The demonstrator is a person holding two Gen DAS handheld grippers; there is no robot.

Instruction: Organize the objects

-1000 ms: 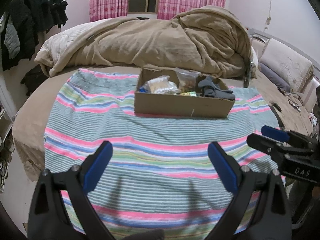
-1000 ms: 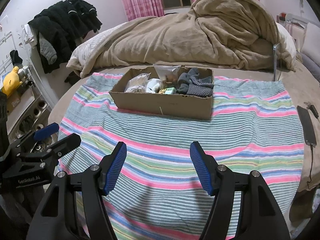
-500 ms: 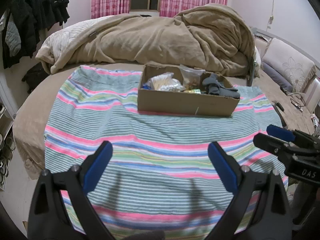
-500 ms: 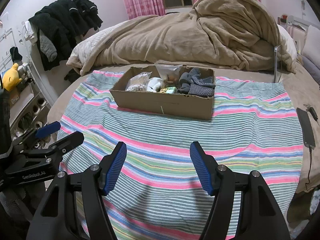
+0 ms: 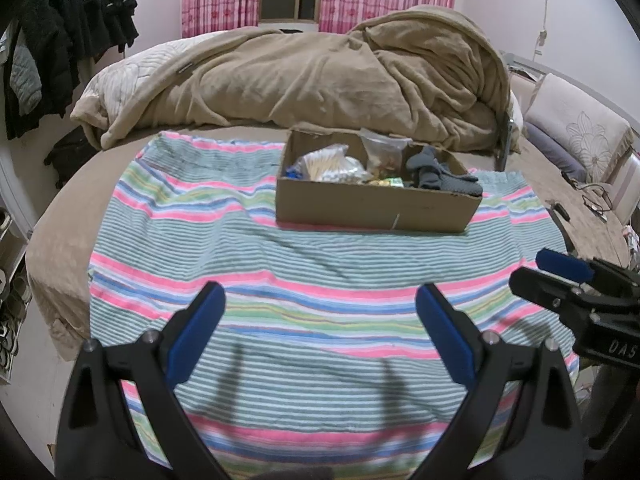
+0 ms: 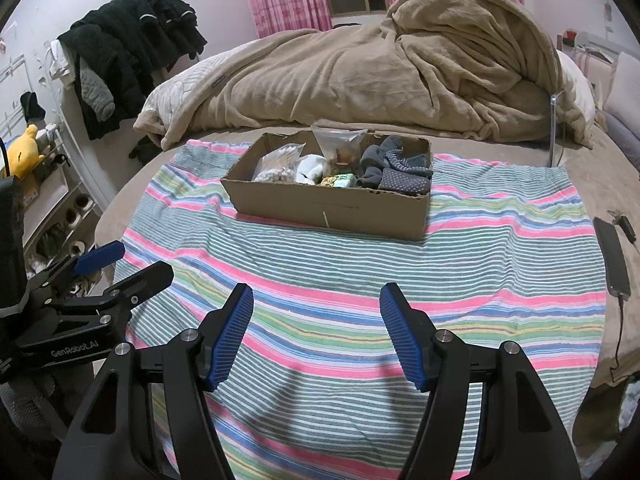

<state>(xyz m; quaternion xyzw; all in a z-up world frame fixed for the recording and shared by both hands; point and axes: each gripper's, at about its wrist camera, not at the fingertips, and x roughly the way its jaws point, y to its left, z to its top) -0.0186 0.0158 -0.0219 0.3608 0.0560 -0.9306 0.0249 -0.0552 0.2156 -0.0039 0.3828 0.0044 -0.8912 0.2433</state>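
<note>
A shallow cardboard box (image 5: 376,208) (image 6: 332,208) stands at the far end of a striped towel (image 5: 304,264) (image 6: 360,280) spread on the bed. It holds clear bags of cotton swabs (image 5: 332,164) (image 6: 280,164), grey socks (image 5: 436,176) (image 6: 396,172) and a small green packet (image 6: 340,180). My left gripper (image 5: 320,332) (image 6: 144,260) hovers open over the near part of the towel, nothing between its blue pads. To its right my right gripper (image 6: 318,336) (image 5: 532,270) is also open and holds nothing. Both are well short of the box.
A heaped tan blanket (image 5: 320,76) fills the bed behind the box. A phone on a cable (image 6: 612,256) lies on the bed by the towel's right edge. Dark clothes (image 6: 128,56) hang at the left wall above shelves with a yellow plush toy (image 6: 24,152).
</note>
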